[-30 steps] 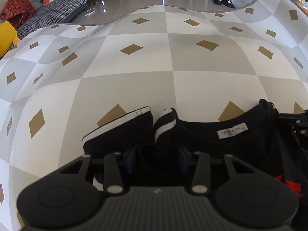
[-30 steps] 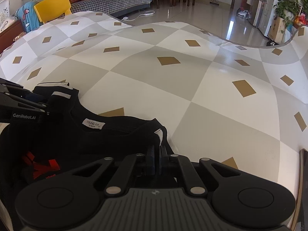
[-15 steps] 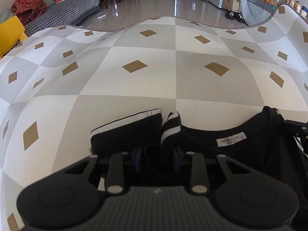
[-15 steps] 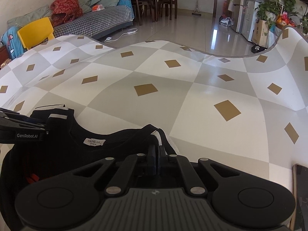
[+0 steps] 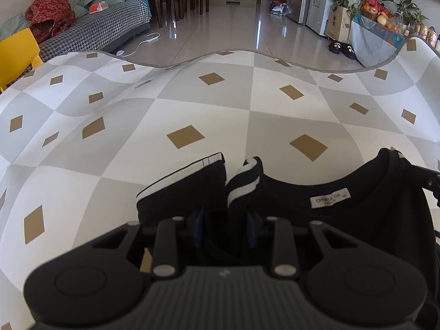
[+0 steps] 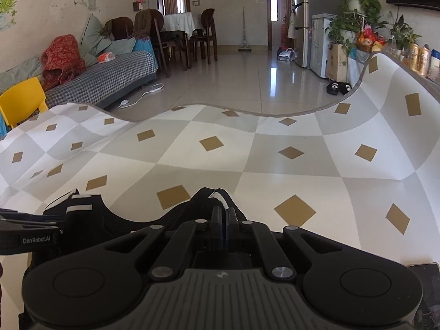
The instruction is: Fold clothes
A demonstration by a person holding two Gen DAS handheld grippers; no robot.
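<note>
Checkered table cover [image 5: 209, 104] under a black shirt [image 5: 357, 220]

The black cotton-like T-shirt [image 5: 357, 220] low in the frame is soft, matt knit cloth, its sleeve cuffs [image 5: 242, 184] banded with white ribbing and a white woven label [image 5: 330, 199] sewn at the neck. It lies on a checked grey-and-white mat [image 5: 192, 104] with tan diamonds, smooth with a faint sheen. The black left gripper [image 5: 225, 228] and black right gripper [image 6: 223, 229] are matt plastic with ribbed grey housings and small bright metal pins. Beyond, the pale floor tiles [image 6: 242, 82] are highly glossy; at upper left, a yellow plastic chair [image 6: 22, 101].
</note>
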